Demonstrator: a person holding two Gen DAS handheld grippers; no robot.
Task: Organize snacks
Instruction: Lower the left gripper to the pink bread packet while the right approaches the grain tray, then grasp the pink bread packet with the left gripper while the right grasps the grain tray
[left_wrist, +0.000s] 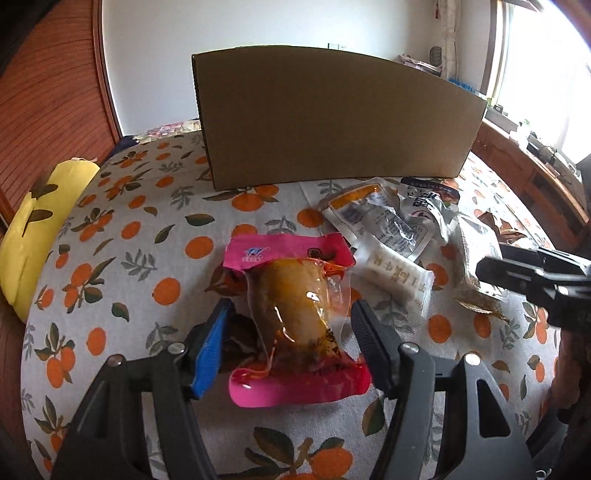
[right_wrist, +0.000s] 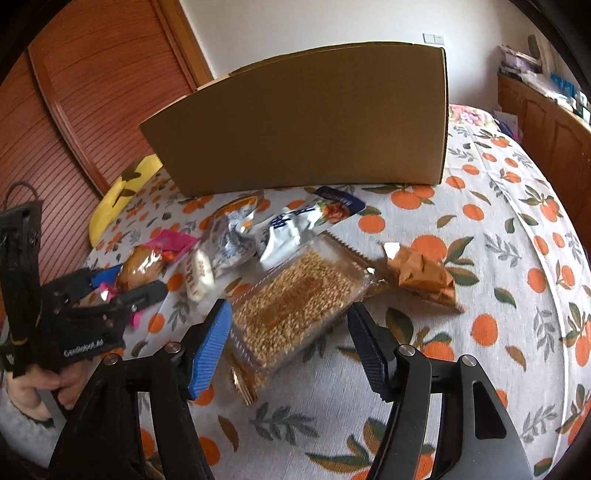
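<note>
Standing at the far side of the orange-print tablecloth (right_wrist: 461, 240), the cardboard box (left_wrist: 332, 118) walls off the back; bare cloth lies open to its right, and a yellow pillow (left_wrist: 40, 221) sits at the left edge. In front of the box, the left gripper (left_wrist: 291, 325) is spread wide around the pink-edged snack pouch (left_wrist: 295, 317), fingers either side, contact unclear. Nearer the box's right half, the right gripper (right_wrist: 288, 325) gapes wide around the clear pack of granular snack (right_wrist: 295, 295), gripping nothing.
</note>
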